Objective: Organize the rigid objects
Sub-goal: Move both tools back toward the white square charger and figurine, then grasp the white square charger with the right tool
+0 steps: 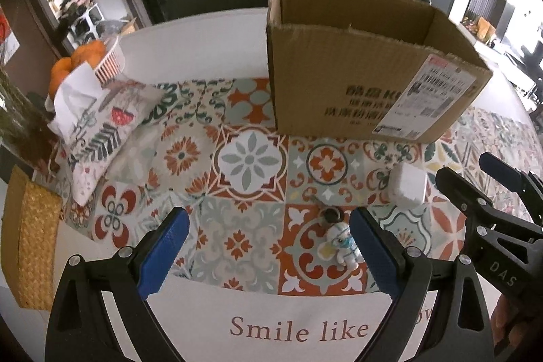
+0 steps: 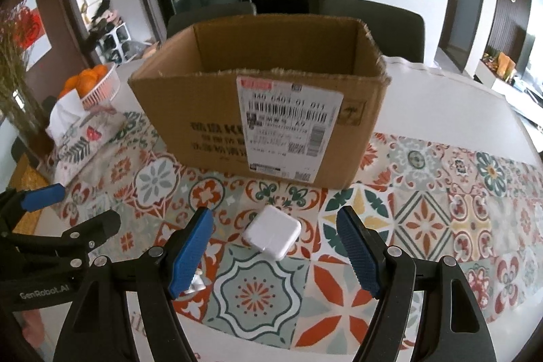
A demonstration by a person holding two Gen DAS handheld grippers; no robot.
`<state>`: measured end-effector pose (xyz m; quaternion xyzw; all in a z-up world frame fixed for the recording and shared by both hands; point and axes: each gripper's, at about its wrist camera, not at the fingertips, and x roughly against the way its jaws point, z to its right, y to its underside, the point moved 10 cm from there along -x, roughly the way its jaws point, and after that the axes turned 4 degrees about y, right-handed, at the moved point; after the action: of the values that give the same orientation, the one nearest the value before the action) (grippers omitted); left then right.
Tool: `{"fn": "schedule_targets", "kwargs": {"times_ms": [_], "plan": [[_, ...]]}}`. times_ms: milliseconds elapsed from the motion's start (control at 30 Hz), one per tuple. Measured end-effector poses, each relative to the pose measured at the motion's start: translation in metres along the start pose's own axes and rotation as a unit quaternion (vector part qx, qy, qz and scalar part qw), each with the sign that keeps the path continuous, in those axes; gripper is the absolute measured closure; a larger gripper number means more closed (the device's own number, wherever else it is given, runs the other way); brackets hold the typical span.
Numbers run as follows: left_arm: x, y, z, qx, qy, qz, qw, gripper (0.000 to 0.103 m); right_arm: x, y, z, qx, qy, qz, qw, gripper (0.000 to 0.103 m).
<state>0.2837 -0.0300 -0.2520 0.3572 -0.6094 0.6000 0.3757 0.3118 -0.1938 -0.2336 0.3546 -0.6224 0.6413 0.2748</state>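
An open cardboard box (image 1: 366, 70) (image 2: 258, 111) stands on the patterned tablecloth, seemingly with nothing inside. A white square charger (image 2: 273, 231) (image 1: 407, 189) lies in front of it, just ahead of my right gripper (image 2: 275, 246), whose blue fingers stand open on either side of it without touching. A small white figurine keychain (image 1: 341, 243) lies by the right finger of my left gripper (image 1: 269, 243), which is open with nothing between its pads. In the right wrist view only a bit of the figurine (image 2: 197, 284) shows behind the left finger.
A patterned tissue pouch (image 1: 101, 131) lies at the left, with a basket of oranges (image 1: 91, 60) behind it. A woven mat (image 1: 34, 246) sits at the table's left edge. Dark chairs (image 2: 373, 26) stand behind the box. A white placemat with lettering (image 1: 298, 324) lies near me.
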Motion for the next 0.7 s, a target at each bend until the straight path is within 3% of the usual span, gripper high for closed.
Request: {"fn": "schedule_targets", "kwargs": {"times_ms": [700], "plan": [[-0.051,0.03,-0.01,0.036,-0.037,-0.047,0.9975,0.006,-0.077,0.028,-0.012,0.067,-0.027,-0.054,0.996,0.028]]}}
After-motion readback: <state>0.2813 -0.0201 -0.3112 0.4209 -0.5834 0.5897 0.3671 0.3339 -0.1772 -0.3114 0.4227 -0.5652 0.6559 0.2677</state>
